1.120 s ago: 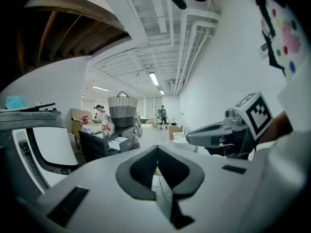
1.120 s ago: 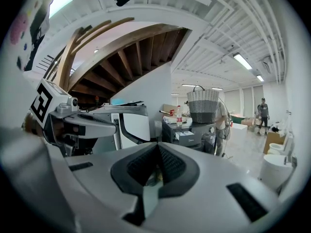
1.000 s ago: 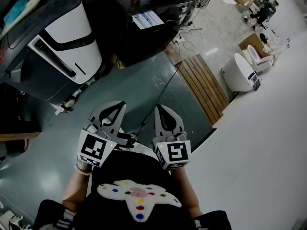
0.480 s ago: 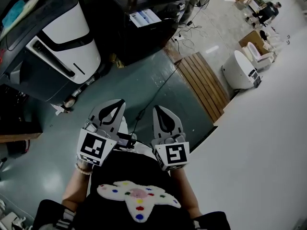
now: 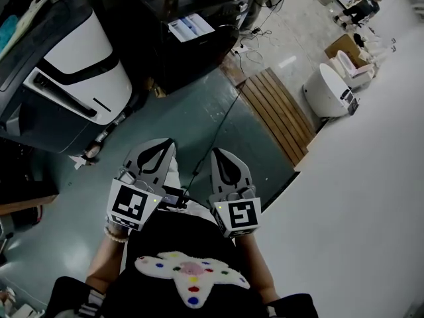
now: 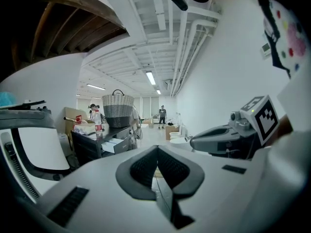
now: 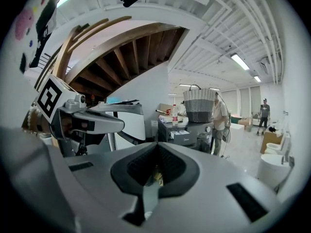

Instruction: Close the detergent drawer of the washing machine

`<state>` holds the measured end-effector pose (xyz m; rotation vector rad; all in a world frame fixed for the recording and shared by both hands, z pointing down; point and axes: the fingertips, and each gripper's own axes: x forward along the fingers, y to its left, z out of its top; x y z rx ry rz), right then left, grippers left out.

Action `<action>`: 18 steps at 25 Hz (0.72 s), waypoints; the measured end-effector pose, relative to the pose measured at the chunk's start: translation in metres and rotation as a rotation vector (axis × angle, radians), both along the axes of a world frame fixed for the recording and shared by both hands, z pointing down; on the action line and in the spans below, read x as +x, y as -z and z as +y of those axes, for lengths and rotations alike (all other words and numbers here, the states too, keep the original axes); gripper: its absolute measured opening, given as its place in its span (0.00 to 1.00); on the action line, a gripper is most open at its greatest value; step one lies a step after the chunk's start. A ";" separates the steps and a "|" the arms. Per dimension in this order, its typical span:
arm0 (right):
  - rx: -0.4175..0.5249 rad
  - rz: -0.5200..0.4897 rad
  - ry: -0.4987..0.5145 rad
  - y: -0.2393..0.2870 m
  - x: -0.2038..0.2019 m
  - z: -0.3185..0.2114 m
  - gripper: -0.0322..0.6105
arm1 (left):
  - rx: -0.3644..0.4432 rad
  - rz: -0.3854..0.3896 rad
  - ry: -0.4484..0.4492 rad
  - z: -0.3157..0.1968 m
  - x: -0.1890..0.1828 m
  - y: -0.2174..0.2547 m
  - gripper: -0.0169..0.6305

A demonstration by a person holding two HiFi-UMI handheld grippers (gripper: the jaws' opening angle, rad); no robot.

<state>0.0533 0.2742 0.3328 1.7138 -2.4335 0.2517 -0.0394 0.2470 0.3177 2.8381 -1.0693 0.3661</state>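
The left gripper (image 5: 165,142) and right gripper (image 5: 217,151) are both squeezed closed with nothing in them. The detergent drawer (image 5: 190,26) sticks out at the top front edge of the dark washing machine (image 5: 199,58), well apart from both.

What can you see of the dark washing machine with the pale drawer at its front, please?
The dark, boxy washing machine stands on the grey-green floor. Its pale detergent drawer juts out near the top of the front, open, with bluish markings on its face. A grey-and-cream woven basket with a handle rests on top. Nothing grips the drawer.
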 end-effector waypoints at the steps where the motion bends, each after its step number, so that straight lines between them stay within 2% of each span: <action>1: -0.003 0.001 -0.002 -0.001 0.001 -0.006 0.06 | 0.001 0.000 -0.005 -0.006 0.001 0.000 0.04; 18: -0.034 0.008 -0.045 -0.001 0.015 -0.152 0.06 | -0.029 0.013 -0.048 -0.156 0.017 0.000 0.04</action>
